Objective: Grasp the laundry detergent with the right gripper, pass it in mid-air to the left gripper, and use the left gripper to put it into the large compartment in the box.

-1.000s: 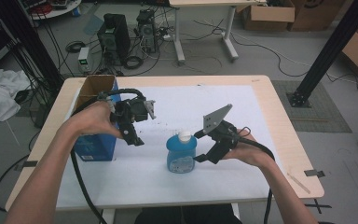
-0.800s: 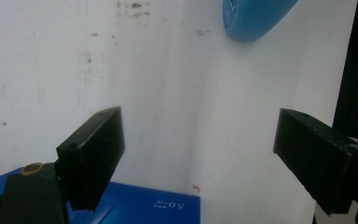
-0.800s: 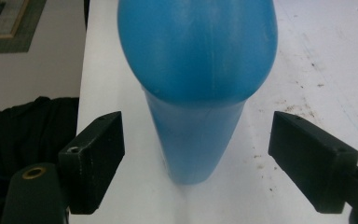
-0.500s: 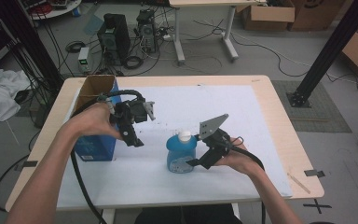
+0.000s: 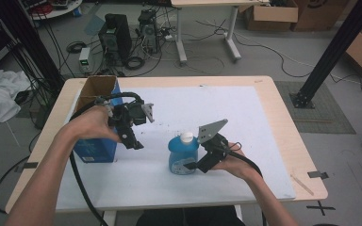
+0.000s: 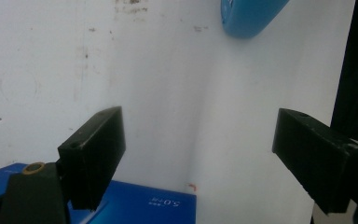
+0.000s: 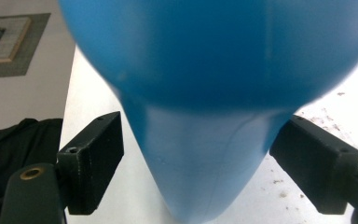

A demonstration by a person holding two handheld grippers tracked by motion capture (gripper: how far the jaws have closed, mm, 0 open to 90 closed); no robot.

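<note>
Blue bottle (image 5: 183,155) near bench's front edge: right claw (image 5: 193,165) has closed in, jaws wide, straddling it, unclamped. Left claw (image 5: 136,142) open, empty, by blue box (image 5: 94,150). Grasp likely next.

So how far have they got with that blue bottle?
Early. Done: the right gripper has the blue bottle between its open jaws. In hand: closing on it; gaps show at both sides. Left: lifting it, possibly toward the blue box, where the open left gripper waits.
</note>
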